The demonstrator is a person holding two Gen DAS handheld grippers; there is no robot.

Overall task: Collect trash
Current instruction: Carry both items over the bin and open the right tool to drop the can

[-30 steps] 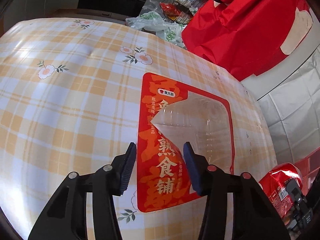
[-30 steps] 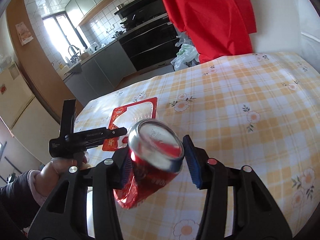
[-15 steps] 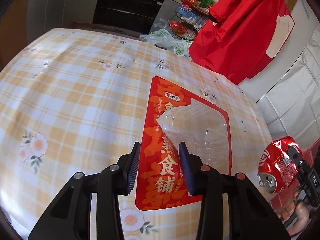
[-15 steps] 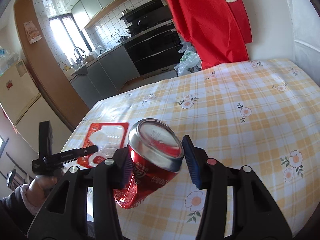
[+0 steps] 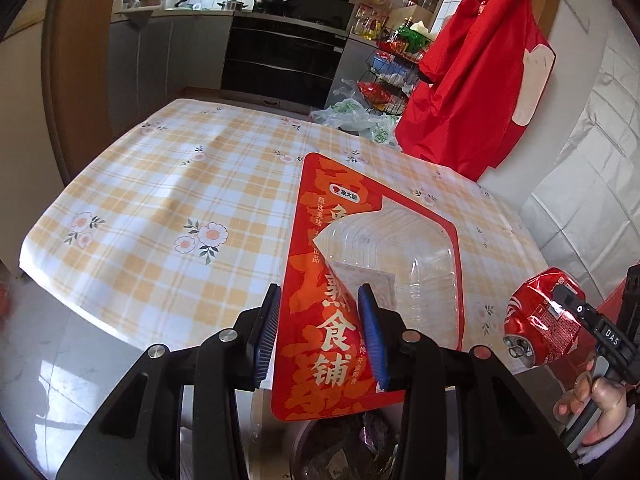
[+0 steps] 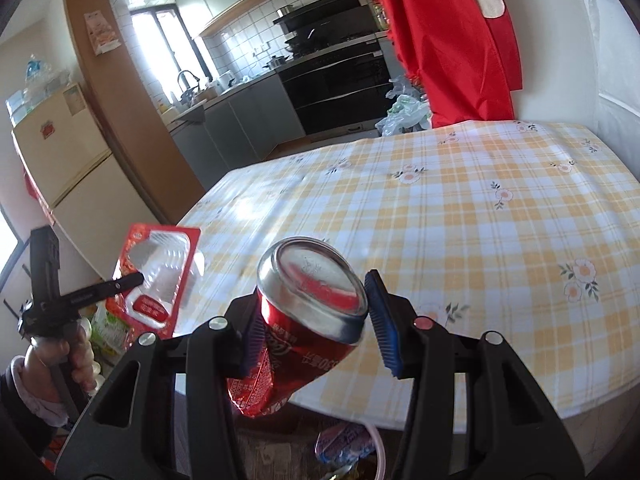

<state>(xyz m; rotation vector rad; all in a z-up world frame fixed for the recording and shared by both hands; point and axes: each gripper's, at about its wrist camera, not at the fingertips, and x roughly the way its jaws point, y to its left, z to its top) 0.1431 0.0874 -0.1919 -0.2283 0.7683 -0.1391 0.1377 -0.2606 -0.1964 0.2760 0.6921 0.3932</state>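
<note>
A red food package [image 5: 340, 200] with a clear plastic tray [image 5: 400, 248] hangs in the air past the near edge of the checked table [image 5: 160, 184]. My left gripper [image 5: 320, 300] is shut on its lower part. In the right wrist view the package [image 6: 160, 264] shows at the left, pinched by a left finger [image 6: 120, 284]. A crushed red can [image 6: 312, 280] sits tilted in my right gripper [image 6: 316, 300], which is shut on it. The can [image 5: 540, 312] also appears at the right of the left wrist view. Below both grippers lies a bin with trash [image 5: 340, 452].
A red garment [image 5: 472, 80] hangs beyond the table's far right corner, with plastic bags [image 5: 352, 116] and a wire rack [image 5: 384, 80] beside it. Kitchen counters stand behind. A fridge [image 6: 60, 168] is at the left. A hand [image 6: 52, 356] holds the left gripper's handle.
The left gripper closed on the package, lifted it off the table and drew it back past the near edge. The right gripper, still holding the can, drew back too.
</note>
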